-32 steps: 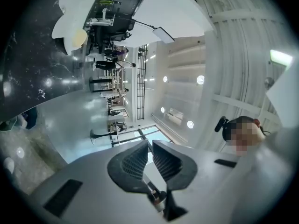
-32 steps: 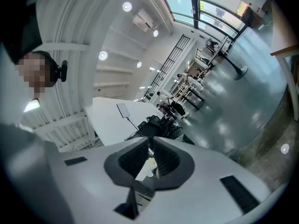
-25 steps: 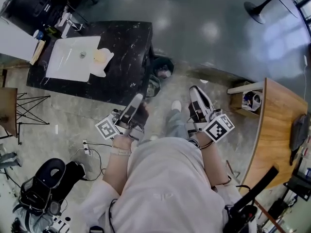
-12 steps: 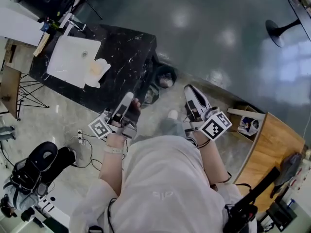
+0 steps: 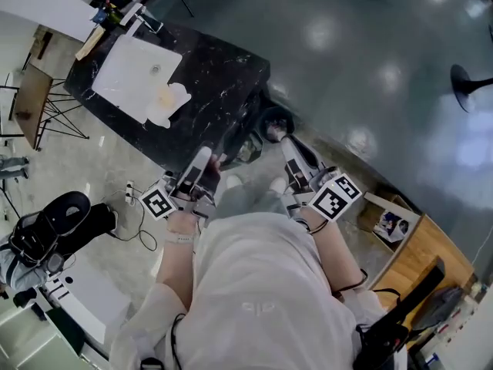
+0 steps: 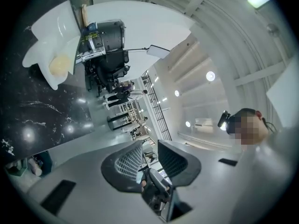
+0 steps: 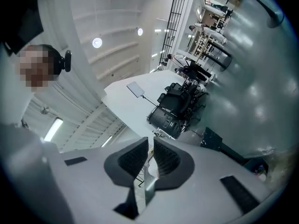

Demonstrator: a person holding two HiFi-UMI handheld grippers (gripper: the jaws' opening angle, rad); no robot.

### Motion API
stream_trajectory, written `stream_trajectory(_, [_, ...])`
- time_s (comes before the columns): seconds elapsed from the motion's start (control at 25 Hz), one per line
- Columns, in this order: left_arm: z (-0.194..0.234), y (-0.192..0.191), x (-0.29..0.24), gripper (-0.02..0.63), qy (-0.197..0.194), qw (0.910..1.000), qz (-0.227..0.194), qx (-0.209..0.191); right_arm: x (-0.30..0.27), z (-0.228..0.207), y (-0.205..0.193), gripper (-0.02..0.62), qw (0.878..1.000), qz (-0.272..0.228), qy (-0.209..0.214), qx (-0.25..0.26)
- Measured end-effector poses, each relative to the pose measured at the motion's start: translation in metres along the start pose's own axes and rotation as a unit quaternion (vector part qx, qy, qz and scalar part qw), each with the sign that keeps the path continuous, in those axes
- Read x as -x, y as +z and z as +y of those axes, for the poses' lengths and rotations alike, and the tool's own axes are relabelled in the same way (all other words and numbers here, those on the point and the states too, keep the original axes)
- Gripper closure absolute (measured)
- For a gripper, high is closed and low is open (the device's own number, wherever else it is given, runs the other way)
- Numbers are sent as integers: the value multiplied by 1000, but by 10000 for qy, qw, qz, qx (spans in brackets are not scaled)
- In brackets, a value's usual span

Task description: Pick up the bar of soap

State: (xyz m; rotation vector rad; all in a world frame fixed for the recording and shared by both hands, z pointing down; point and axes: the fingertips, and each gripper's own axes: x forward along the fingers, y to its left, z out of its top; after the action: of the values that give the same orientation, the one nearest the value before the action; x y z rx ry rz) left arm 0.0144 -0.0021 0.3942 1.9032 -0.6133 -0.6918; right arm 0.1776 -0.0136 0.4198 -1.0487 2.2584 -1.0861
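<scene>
The soap [image 5: 166, 97] looks small, hard and slippery, so pinch its sides gently. Your left gripper [image 5: 202, 156] has just been opening and is empty; your right gripper [image 5: 287, 144] is closed on nothing

Beside the white sink [image 5: 127, 68], a pale yellowish lump [image 5: 165, 97] sits too small to identify; clutter [image 5: 115, 14] beyond the sink blurs together.

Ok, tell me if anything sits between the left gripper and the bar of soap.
Nothing visible does. The bar of soap lies uncovered on the white dish at the sink on the black counter. Only floor and bare counter separate it from the left gripper, whose empty jaws have just been opening.
</scene>
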Motion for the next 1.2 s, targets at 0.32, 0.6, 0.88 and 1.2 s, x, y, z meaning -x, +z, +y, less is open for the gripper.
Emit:
stream_trajectory(0.32, [5, 16, 25, 472, 245, 9990, -283, -228, -34, 24, -11, 545, 9987, 276, 380, 191])
stream_trajectory(0.6, [14, 52, 44, 428, 577, 9927, -85, -1053, -73, 32, -29, 545, 9982, 402, 370, 236])
stream_trajectory(0.88, [34, 100, 63, 349, 1403, 9659, 263, -2159, -126, 49, -55, 545, 9964, 654, 437, 303])
stream_trajectory(1.2, [70, 158, 67, 247, 1750, 9129, 999, -3550, -187, 55, -82, 545, 9948, 851, 506, 254])
